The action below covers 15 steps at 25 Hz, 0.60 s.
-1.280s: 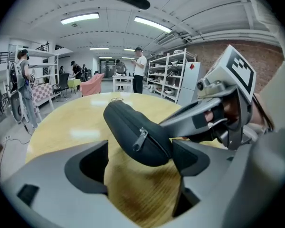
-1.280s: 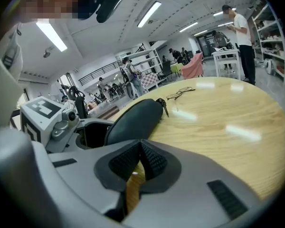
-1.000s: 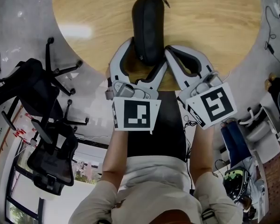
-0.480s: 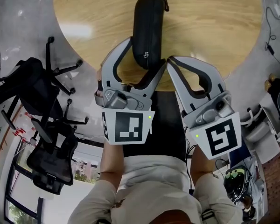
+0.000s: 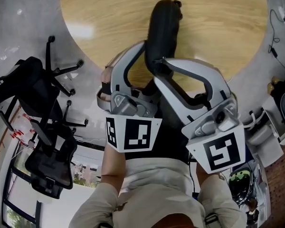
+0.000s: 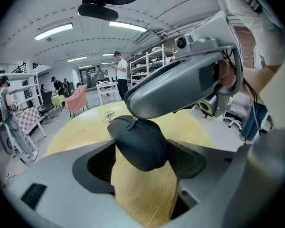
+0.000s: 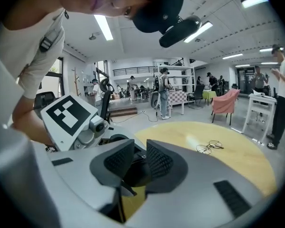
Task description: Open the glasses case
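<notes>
The glasses case (image 5: pixel 165 27) sat at the round table's (image 5: pixel 218 27) near edge, its near end clamped in the left gripper's (image 6: pixel 142 152) wide jaws, which had just been closing. The right gripper (image 7: pixel 139 164) slanted down across it, jaws just been opening, barely parted at the zip (image 6: pixel 128 123), pinching nothing.

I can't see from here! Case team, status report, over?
Left gripper just closing, clamped on glasses case. Right gripper just opening, jaws apart at the case, not pressing. Case looks zipped shut. Glasses lie beyond, nothing blocking.
</notes>
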### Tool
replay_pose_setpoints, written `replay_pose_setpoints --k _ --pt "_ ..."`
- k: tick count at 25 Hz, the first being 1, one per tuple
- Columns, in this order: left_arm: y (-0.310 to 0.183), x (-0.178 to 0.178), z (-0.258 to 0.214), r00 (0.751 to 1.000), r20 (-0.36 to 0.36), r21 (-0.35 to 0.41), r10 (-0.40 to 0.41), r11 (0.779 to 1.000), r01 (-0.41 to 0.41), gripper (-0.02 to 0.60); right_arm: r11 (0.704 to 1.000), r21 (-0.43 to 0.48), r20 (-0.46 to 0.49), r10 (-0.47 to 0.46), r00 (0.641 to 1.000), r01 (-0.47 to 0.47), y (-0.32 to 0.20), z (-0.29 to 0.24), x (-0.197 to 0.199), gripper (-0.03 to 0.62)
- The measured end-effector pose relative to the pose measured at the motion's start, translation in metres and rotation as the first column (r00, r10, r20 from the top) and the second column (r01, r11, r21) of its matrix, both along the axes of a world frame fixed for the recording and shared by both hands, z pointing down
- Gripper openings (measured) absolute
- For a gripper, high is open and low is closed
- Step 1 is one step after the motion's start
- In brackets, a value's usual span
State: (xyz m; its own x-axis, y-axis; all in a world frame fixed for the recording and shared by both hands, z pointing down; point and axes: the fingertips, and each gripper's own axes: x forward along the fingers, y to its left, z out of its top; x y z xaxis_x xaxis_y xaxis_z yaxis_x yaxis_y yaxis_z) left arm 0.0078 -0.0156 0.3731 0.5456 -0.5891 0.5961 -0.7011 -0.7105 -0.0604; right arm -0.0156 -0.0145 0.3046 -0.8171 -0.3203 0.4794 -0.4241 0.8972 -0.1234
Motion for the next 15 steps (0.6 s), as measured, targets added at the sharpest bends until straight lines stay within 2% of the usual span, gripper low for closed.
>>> replay_pose_setpoints --k 4,7,9,12,14,15 --pt "0.004 -0.001 0.001 0.999 0.021 0.001 0.032 0.999 -0.032 0.357 0.996 -0.01 -0.089 -0.089 0.992 0.089 0.006 0.009 -0.007 0.129" --pt "0.007 -0.002 0.003 0.997 0.056 0.0 0.06 0.998 -0.06 0.356 0.986 -0.032 -0.187 -0.167 0.968 0.163 0.011 0.019 -0.011 0.152" --pt "0.008 -0.005 0.005 0.994 0.084 0.0 0.075 0.997 -0.076 0.354 0.978 -0.028 -0.243 -0.208 0.948 0.208 0.012 0.022 -0.015 0.133" --pt "0.009 -0.007 0.004 0.993 0.083 -0.001 0.086 0.996 -0.086 0.353 0.966 -0.02 -0.291 -0.251 0.923 0.256 0.012 0.02 -0.018 0.119" --pt "0.01 -0.006 0.002 0.993 0.078 -0.002 0.093 0.996 -0.093 0.353 0.966 -0.006 -0.31 -0.248 0.918 0.259 0.01 0.018 -0.017 0.098" --pt "0.01 -0.005 0.002 0.992 0.078 -0.001 0.098 0.995 -0.098 0.353 0.967 0.001 -0.318 -0.24 0.917 0.253 0.008 0.016 -0.015 0.064"
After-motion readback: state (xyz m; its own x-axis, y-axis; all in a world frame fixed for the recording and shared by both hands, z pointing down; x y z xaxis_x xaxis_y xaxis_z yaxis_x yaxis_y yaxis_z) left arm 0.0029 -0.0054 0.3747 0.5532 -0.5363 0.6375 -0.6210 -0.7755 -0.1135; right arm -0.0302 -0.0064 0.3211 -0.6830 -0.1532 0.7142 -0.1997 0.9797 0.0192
